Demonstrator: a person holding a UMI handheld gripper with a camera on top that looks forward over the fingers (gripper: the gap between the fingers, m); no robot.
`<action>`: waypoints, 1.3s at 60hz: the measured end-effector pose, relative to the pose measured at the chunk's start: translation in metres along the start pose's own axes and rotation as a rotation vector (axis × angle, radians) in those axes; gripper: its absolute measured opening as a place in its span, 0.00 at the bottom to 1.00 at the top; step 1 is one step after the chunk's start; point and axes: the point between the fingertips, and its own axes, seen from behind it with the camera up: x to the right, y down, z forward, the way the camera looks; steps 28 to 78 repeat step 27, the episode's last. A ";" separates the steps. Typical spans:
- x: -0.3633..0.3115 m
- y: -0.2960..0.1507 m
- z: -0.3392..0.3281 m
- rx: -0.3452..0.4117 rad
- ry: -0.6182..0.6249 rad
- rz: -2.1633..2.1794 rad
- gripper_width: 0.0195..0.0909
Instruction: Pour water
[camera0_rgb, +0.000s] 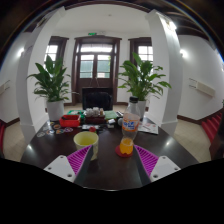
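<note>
Gripper view: the gripper (112, 161) hangs low over a dark round table (108, 172), its two fingers spread wide apart and grasping nothing, the magenta pads (78, 160) facing each other across a bare stretch of tabletop. Just ahead of the left finger stands a yellow-green cup (86, 143), upright on the table, close to the fingertip but not between the fingers. Just ahead of the right finger stands a small orange bottle (126, 146), also upright, apart from the cup. A little beyond the bottle is a tall clear cup (130, 123) with a dark lid; what is in it cannot be told. Further back on the table lies a cluster of things: a red item (69, 121) to the left and some small dark objects (96, 118) in the middle, too small to name. Past the table's far edge, two leafy plants in white pots (54, 108) stand at either side of a dark wooden double door (97, 66) with glass panes, set in a white wall with a window (50, 52) at each side.
</note>
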 end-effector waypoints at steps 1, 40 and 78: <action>-0.003 -0.001 -0.004 0.004 -0.006 0.002 0.85; -0.058 -0.035 -0.052 0.095 -0.121 0.019 0.84; -0.058 -0.035 -0.052 0.095 -0.121 0.019 0.84</action>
